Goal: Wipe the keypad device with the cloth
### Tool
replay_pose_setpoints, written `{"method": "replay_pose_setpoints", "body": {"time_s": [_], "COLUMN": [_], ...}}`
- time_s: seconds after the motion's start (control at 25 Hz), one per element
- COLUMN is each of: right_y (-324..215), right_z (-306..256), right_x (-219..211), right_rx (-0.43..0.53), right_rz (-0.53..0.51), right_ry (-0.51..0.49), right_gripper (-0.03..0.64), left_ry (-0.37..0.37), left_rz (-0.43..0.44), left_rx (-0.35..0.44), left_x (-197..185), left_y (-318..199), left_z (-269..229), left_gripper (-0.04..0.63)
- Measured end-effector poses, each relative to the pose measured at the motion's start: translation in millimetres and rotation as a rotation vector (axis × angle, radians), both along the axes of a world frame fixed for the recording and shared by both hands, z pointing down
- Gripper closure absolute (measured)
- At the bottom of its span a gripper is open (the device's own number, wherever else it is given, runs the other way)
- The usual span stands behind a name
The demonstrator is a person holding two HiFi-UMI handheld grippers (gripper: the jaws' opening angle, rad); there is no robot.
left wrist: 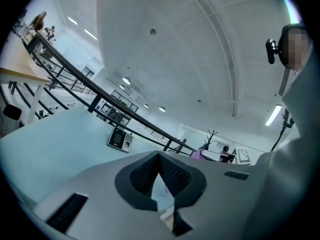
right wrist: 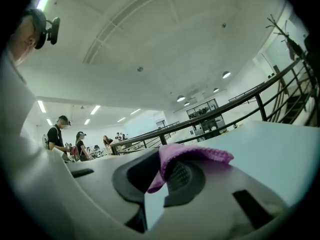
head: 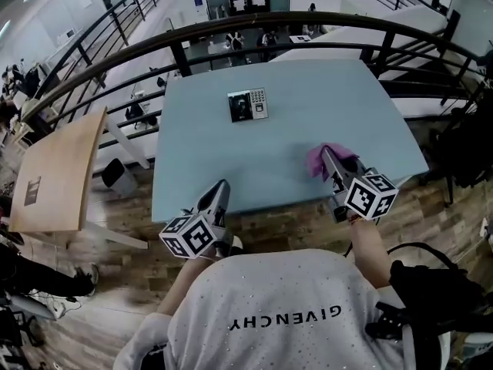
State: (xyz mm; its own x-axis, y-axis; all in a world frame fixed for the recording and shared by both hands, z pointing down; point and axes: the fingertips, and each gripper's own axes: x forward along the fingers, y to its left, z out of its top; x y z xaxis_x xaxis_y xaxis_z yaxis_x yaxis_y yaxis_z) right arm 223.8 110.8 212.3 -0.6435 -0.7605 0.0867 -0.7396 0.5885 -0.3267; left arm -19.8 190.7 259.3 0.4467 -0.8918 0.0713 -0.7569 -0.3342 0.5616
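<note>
Keypad device [head: 248, 105] sits on desk [head: 231, 160], far centre. Cloth [head: 316, 161] at near right, pinched in right hand-held gripper [head: 325, 154], well apart from device. Left hand-held gripper [head: 223, 184] over near-left edge. Railing [head: 231, 33] behind desk; another table [head: 62, 168] to its left.

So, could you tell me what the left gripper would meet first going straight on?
The left gripper looks set to run on over the table, passing just right of the keypad; depth is unclear.
</note>
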Motion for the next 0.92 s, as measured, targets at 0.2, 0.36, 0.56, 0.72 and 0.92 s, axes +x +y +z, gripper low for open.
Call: {"method": "replay_pose_setpoints", "body": {"time_s": [0.2,0.36,0.56,0.72,0.92], "right_y": [34,37,34,42,51], "right_z": [20,14,11,1,-8], "right_x": [33,72,98,80,49], "right_rx": [0.01,-0.021,-0.008,-0.014,0.0], "right_rz": [0.017,-0.016,-0.039,-0.039,-0.033], "right_ry": [0.056,0.081,0.134,0.17,0.178], "right_gripper": [0.597,0.597,0.597,0.597,0.597], "left_ry": [-0.012,-0.02,-0.027,-0.02,-0.01], "left_rz": [0.016,-0.004,-0.01,-0.013,-0.016], "left_rx": [0.007,-0.03,-0.024,-0.033,-0.011], "left_x": [33,78,112,92,59], "left_y": [27,33,30,33,43], "left_z": [12,-4,-16,-28,-36], "left_gripper": [0.595,0.595,0.595,0.595,0.595]}}
